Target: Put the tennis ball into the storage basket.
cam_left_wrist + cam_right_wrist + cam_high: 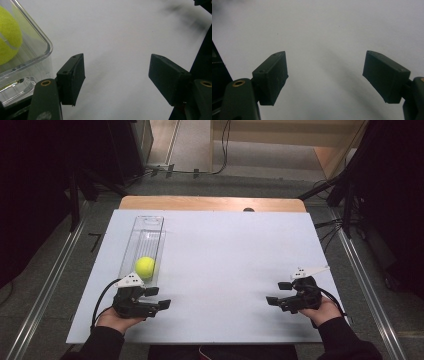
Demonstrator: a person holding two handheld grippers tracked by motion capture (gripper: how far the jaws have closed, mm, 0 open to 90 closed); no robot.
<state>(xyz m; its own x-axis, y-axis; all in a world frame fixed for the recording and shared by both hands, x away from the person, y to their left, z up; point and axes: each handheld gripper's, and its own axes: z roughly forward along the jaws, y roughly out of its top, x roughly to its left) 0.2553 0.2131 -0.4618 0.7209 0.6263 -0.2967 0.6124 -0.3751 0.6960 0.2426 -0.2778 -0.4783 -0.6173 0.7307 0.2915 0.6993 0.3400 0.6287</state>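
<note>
A white bench (225, 270) carries a long clear tray (145, 245) lying lengthwise along its left edge. A yellow tennis ball (145, 267) sits inside the tray, at its near end. The left gripper (161, 297), jaws spread apart and empty, rests just beside that end near the front left corner. The right gripper (277, 293), jaws likewise apart and empty, rests near the front right corner.

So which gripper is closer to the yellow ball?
Left. The left gripper sits just below the tennis ball in its clear tray; the right gripper is far across the table.
</note>
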